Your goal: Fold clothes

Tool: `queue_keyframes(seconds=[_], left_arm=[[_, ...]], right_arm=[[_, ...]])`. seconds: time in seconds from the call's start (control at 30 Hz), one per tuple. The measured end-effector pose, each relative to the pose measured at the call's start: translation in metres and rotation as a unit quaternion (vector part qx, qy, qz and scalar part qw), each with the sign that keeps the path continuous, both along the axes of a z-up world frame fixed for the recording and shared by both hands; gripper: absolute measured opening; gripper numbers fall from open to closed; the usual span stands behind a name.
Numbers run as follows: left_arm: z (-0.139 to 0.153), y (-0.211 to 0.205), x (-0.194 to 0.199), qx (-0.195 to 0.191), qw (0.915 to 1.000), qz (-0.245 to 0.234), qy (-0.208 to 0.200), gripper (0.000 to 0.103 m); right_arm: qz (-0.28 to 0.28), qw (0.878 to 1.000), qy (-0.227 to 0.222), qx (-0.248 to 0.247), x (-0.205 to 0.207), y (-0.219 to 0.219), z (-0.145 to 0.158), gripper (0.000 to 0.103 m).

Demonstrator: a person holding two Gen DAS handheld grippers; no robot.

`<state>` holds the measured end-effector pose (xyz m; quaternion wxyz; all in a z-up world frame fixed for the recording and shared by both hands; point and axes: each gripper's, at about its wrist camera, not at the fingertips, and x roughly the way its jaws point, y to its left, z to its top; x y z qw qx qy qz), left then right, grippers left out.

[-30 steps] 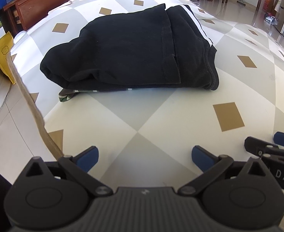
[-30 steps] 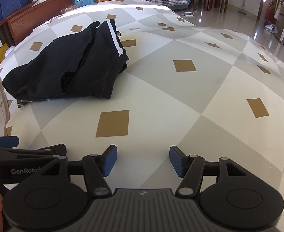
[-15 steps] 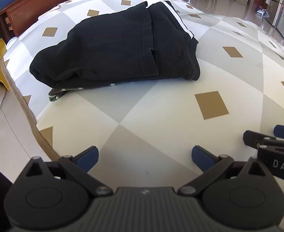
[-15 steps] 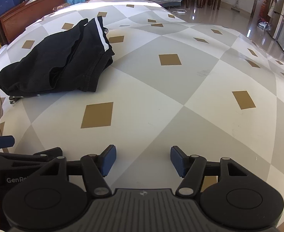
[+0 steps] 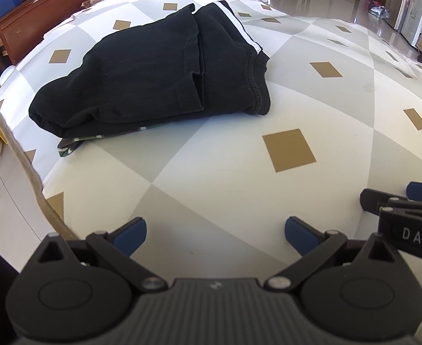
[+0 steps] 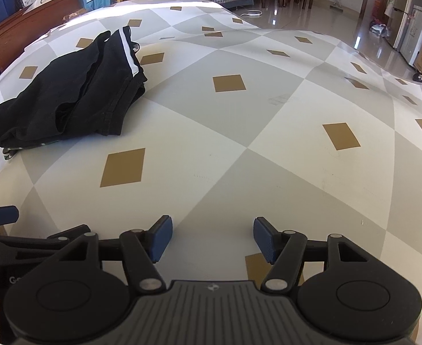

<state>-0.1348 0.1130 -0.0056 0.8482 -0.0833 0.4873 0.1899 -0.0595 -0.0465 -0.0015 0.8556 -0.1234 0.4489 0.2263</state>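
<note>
Clothes: black folded stack w/ a white stripe on the far part, sitting at the table's left side near its edge. A patterned green/white garment pokes out underneath, so it's a pile, not one item.

What's changed over the last sec: not much w/ the stack itself; same folds, same spot on the cloth. In the left wrist view it sat a bit further left half a sec ago and now reads more central, so the view has shifted a little sideways rel. to it. In the right view the stack stays far left, well apart from the fingers throughout.

Left gripper: jaws spread wide, nothing btwn them, over bare tablecloth, well short of the stack. Right gripper: jaws also apart, less wide, empty, over bare cloth just beside the left one. Neither touches fabric.

Meaning for task, as a judgement: the black item looks folded and placed, both hands free and backed off. Probably btwn items or done. No unfolded garment shows on the table in either view, so can't tell what comes next.
</note>
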Motion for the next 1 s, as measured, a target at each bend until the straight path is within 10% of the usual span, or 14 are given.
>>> queue_keyframes(seconds=[1.0], left_arm=[[0.003, -0.047, 0.032, -0.011, 0.9990, -0.042, -0.014, 0.103]], right_arm=[[-0.084, 0.996, -0.009, -0.003, 0.014, -0.054, 0.001, 0.062]])
